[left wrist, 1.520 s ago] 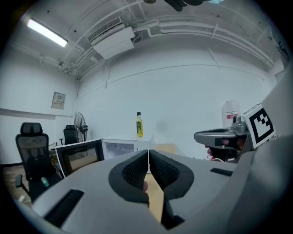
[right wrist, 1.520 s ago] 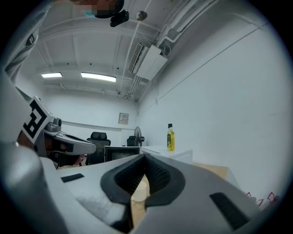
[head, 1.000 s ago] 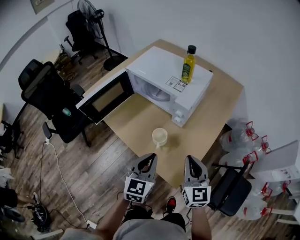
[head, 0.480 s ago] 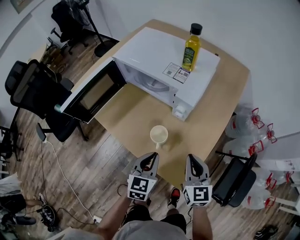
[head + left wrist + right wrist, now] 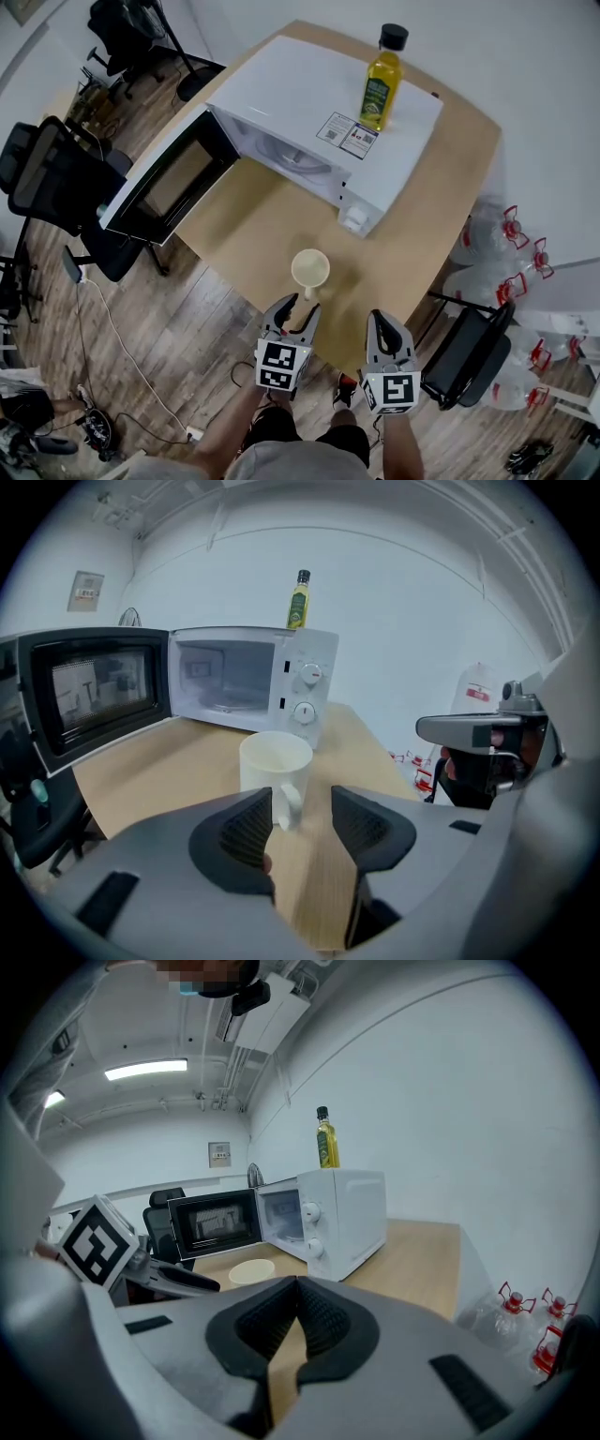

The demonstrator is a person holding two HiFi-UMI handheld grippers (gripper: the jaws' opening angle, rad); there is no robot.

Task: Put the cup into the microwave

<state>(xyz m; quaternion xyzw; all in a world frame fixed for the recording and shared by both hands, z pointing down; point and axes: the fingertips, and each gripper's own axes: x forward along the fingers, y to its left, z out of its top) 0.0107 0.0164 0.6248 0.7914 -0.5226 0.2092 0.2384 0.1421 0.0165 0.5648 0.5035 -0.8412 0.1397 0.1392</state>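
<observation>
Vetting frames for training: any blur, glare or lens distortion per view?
Head view: sharp, evenly lit, only a soft shadow right of the cup. Left gripper view: strong fisheye, black corners, the microwave crisp. Right gripper view: same fisheye, bright ceiling light strip, mosaic patch at top.

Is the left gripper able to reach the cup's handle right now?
Probably yes: the left gripper, jaws just opened and empty, faces the cup with its handle toward it and only bare table between.
</observation>
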